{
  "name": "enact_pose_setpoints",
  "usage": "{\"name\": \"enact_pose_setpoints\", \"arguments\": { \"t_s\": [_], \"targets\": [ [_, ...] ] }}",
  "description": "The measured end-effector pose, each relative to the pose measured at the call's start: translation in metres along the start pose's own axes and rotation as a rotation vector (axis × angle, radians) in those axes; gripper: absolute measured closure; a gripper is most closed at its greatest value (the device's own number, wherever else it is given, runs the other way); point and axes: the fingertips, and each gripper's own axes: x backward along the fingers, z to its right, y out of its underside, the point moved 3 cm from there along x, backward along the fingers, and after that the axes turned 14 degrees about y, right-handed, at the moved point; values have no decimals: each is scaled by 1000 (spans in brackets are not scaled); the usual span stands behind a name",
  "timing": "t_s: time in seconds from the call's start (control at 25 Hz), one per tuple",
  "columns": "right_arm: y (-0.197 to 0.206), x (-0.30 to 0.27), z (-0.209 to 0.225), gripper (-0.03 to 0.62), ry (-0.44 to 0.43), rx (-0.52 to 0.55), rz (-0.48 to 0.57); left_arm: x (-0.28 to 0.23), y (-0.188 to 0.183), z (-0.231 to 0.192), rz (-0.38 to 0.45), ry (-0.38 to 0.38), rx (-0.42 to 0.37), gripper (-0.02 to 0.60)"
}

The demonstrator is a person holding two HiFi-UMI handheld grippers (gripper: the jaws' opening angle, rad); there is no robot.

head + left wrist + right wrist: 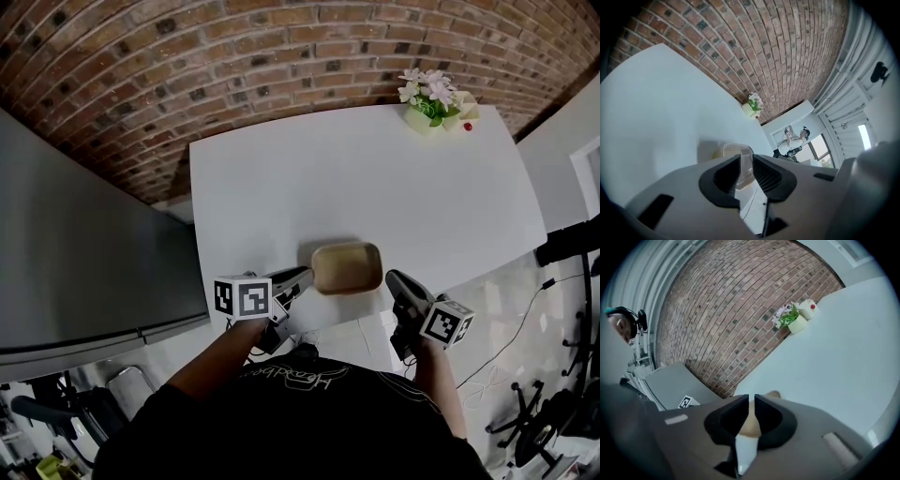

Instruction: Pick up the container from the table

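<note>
Head view: left gripper (307,276) pinches the container (347,268) rim, right gripper (391,277) closed empty just beside it, so a one-sided lift may twist the container loose.

The head view looks steeply down on the white rectangular table (375,187); both gripper views skim low across it, sharing the pale flower pot (429,105).

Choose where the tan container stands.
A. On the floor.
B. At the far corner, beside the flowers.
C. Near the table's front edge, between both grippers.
C: the container sits by the near edge of the table, with the left gripper and right gripper at its sides.
</note>
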Motion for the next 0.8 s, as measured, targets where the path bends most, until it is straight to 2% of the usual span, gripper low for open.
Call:
{"name": "enact_pose_setpoints", "arguments": {
  "t_s": [0.08, 0.28, 0.6, 0.8],
  "targets": [
    [2, -6, 6, 535, 27, -3, -14, -1, 0, -9, -8, -26, 5, 509],
    [10, -21, 29, 508, 81, 12, -42, -6, 4, -26, -28, -54, 45, 495],
    [20, -39, 52, 508, 136, 33, -102, -18, 10, -39, -81, -69, 71, 495],
    [23, -47, 54, 508, 141, 21, -131, -20, 12, -49, -93, -89, 101, 495]
  ]
}}
